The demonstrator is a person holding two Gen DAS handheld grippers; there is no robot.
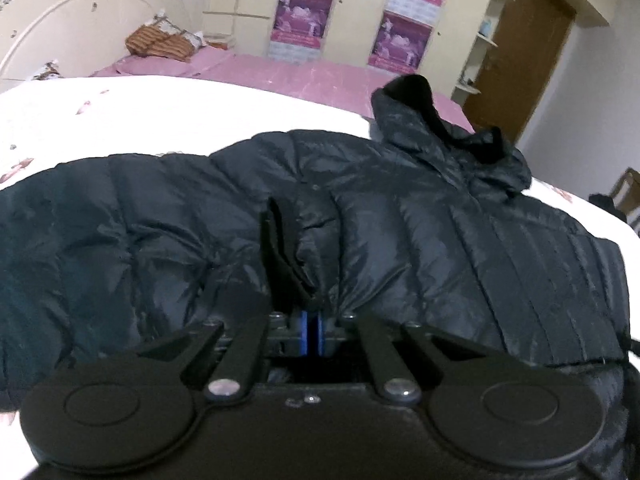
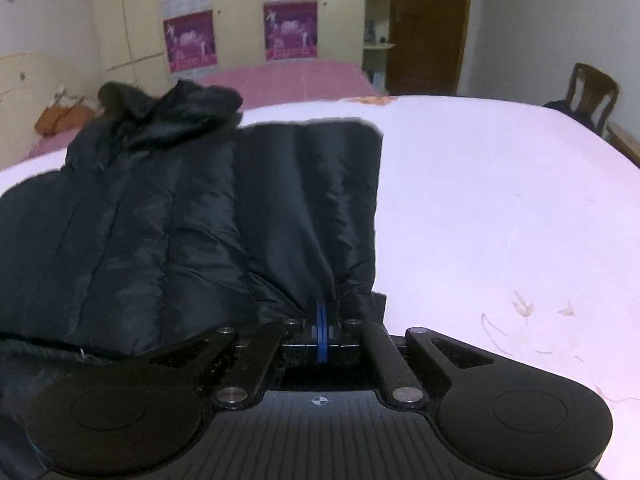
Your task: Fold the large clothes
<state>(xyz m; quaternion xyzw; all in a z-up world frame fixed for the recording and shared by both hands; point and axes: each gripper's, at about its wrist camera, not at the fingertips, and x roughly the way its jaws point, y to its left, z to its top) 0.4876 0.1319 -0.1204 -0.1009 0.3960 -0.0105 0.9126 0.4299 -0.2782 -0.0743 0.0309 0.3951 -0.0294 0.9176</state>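
The black hooded puffer jacket (image 1: 400, 208) is lying on the bed (image 2: 500, 200) (lower edge cut off); left gripper (image 1: 313, 320) and right gripper (image 2: 322, 320) fingers are pinching its fabric.

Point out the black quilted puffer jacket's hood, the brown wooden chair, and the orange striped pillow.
Black quilted puffer jacket's hood (image 1: 404, 92), left wrist view, on its raised top.
Brown wooden chair (image 2: 592, 88), right wrist view, on its backrest.
Orange striped pillow (image 1: 156, 44), left wrist view, on its top face.
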